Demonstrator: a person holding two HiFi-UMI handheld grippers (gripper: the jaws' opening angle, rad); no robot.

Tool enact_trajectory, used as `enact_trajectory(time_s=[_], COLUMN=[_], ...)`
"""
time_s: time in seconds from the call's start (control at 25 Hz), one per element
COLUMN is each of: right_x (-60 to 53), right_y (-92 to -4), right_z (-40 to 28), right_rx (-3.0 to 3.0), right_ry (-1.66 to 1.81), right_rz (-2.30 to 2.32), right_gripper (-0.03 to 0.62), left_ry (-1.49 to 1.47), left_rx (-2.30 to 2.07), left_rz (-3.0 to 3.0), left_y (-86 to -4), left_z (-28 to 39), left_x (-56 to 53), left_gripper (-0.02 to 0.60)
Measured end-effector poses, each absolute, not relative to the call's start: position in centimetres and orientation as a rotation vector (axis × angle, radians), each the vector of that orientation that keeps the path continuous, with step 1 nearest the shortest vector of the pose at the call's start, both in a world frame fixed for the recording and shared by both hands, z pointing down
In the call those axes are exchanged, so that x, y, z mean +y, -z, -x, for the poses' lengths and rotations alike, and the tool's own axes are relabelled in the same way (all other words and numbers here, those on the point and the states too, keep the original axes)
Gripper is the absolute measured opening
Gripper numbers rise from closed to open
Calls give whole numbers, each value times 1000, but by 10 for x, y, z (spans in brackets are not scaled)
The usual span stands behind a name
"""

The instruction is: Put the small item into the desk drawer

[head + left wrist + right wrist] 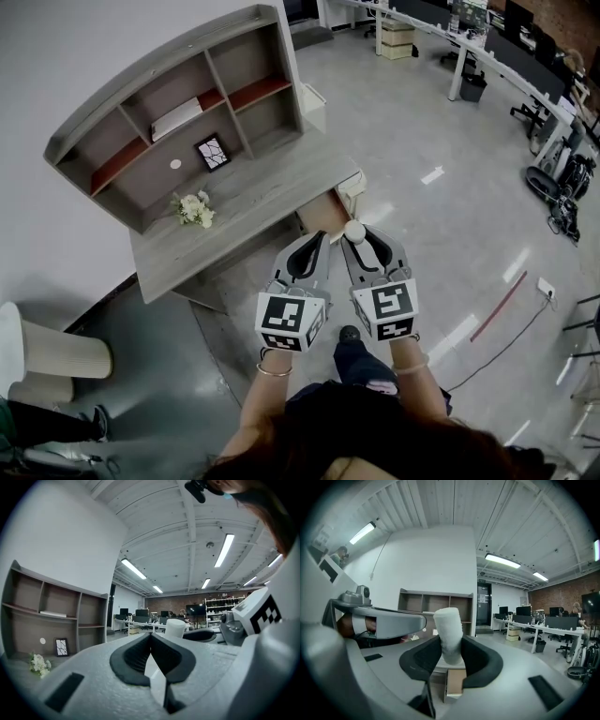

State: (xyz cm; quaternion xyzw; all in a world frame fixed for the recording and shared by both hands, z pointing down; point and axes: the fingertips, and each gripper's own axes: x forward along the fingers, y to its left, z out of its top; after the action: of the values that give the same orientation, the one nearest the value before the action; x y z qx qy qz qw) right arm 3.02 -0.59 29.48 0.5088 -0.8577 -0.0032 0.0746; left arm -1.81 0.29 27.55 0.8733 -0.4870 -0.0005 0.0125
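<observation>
Big grey desk [246, 208] w/ a shelf unit [178, 112] on its back half. The drawer [325, 214] at the desk's right end is open. Both grippers hover just off that end. Left gripper [320, 238] is closed, nothing in it. Right gripper [357, 244] is clamped on the small white item [449, 625], upright btw its jaws, just short of the drawer.

Head view looks steeply down; both gripper views look level, apparently sharing the shelf unit [150, 98].
</observation>
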Motion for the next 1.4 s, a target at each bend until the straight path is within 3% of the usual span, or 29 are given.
enact_trajectory(time_s=[1.4], right_x=[-209], right_y=[-445], right_z=[-1], right_rx=[-2393], right_ry=[230], right_rz=[-1173], right_gripper=[124], left_ry=[-41], left_rx=[-1612], left_rz=[-2588], left_y=[-408], left_z=[52], left_x=[-183], left_gripper=[15])
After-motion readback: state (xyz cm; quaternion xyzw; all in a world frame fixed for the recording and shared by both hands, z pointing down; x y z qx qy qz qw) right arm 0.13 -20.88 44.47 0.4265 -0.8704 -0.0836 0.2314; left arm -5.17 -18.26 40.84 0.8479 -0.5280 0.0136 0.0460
